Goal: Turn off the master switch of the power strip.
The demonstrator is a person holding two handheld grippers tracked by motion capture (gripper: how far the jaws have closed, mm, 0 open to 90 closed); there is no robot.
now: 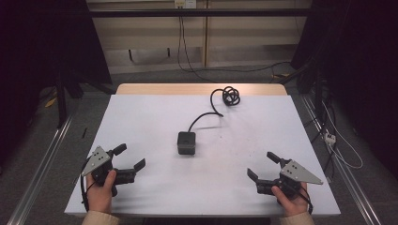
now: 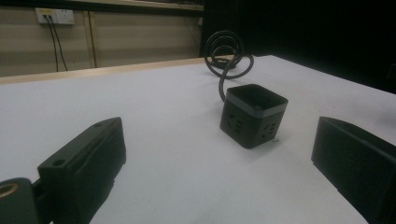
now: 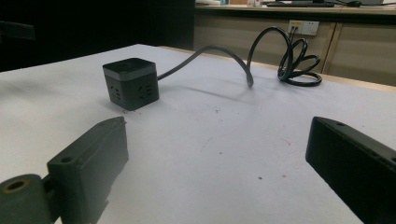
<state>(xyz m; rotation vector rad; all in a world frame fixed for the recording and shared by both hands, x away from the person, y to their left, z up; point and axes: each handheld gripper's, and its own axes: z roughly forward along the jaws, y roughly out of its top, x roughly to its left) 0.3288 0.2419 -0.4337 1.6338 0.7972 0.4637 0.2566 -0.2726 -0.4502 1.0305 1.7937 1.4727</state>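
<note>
The left gripper (image 1: 129,157), a black two-jaw tool topped by a grey three-cornered plate, rests low over the near-left part of the surface, held in the person's left hand (image 1: 100,193). Its jaws stand wide apart with nothing between them, and they point toward the middle of the surface. In the left gripper view the same jaws rise at either side of the frame, well separated, above bare white covering.

The right gripper (image 1: 263,164), of the same build with its own grey plate, sits at the near-right part of the surface in the person's right hand (image 1: 292,201). Its jaws are likewise spread wide and grasp nothing, angled inward toward the centre.

Between the two, and farther from the person, a black cube-shaped power socket with a grey band near its top (image 1: 186,143) stands upright on the white-covered surface (image 1: 150,122), well apart from both grippers. Socket openings show on its side faces in both gripper views.

A black round cable (image 1: 205,115) leaves the cube's far side, arches up off the surface, and ends in a loose coil (image 1: 230,95) lying near the far edge, where a strip of pale wood (image 1: 155,89) shows beyond the white covering.
</note>
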